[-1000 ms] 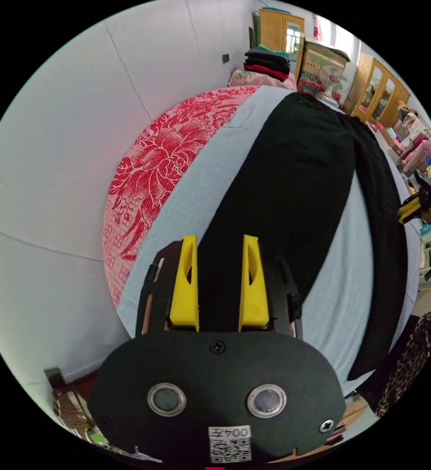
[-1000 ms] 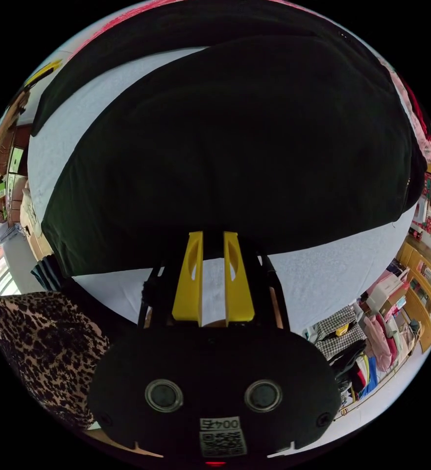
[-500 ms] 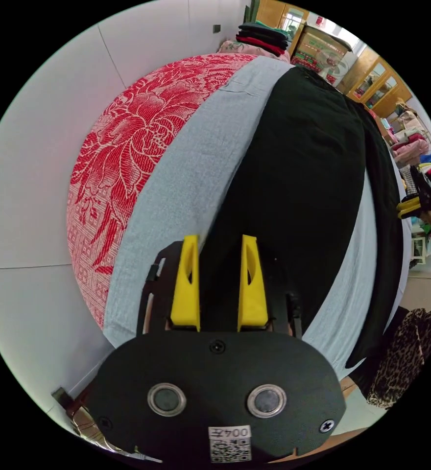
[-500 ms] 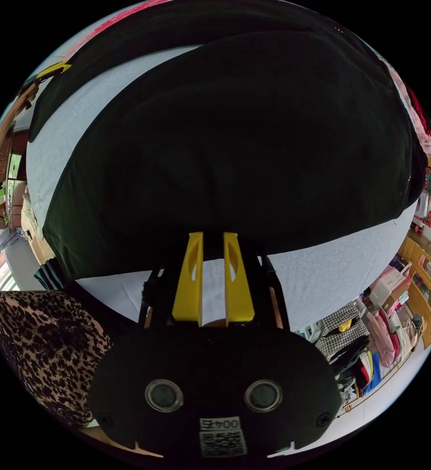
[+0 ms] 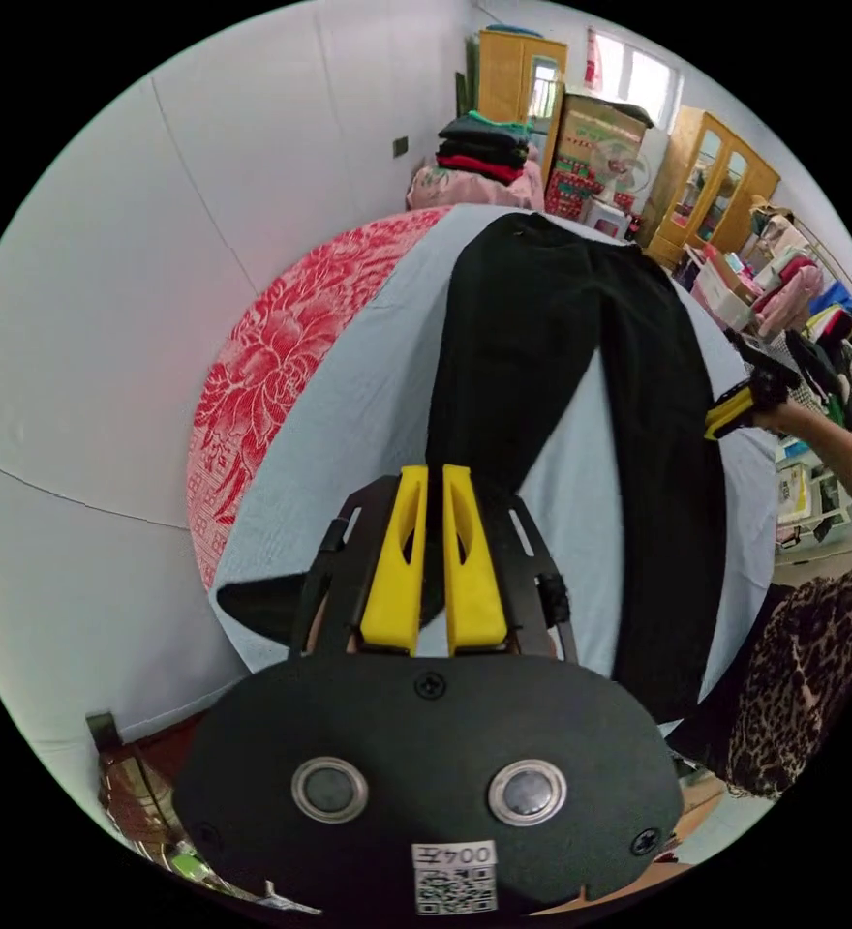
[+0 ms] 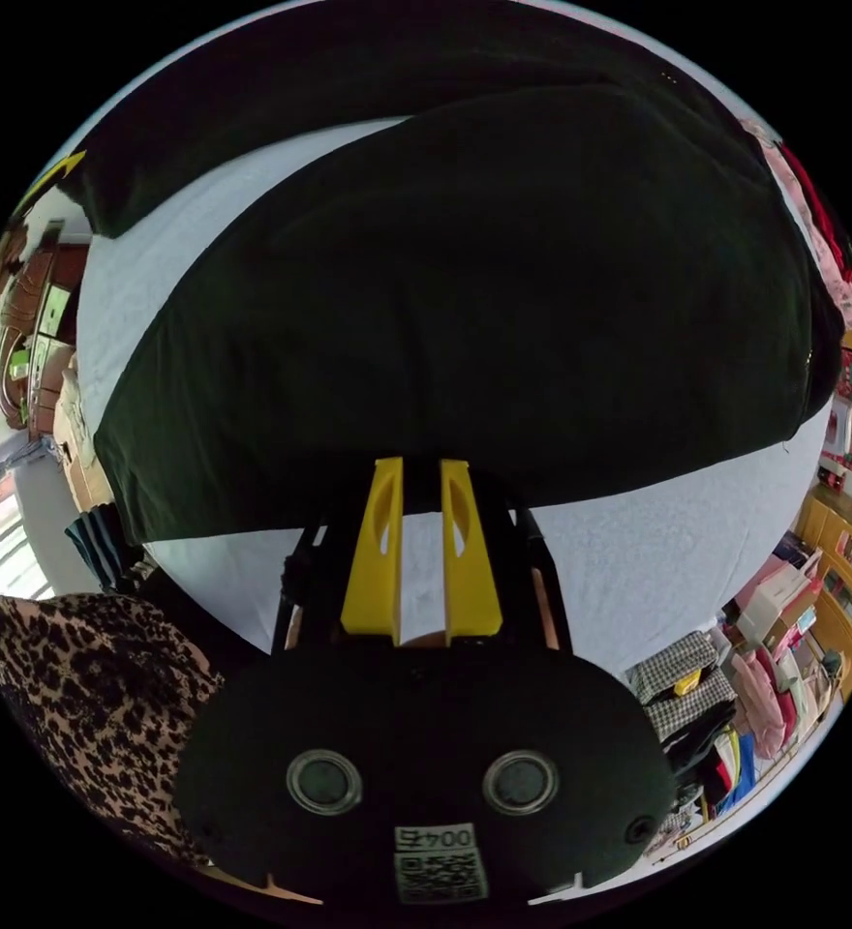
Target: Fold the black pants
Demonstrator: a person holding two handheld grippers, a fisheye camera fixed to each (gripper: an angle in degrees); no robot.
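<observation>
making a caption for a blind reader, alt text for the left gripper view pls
The left tool, its yellow jaws nearly together, pinches a leg end of the black pants spread on a pale sheet over a red floral bedcover. The right tool reaches in beside the other leg.

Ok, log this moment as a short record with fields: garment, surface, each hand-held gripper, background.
garment: black fabric pants, spread flat, legs apart in a V
surface: pale blue sheet over a red floral cover on the bed
left hand-held gripper: jaws nearly together, clamped on one leg's hem, which looks lifted
right hand-held gripper: jaws narrowly apart at the other leg's edge; grip unclear
background: stack of folded clothes, wooden cabinets
</observation>
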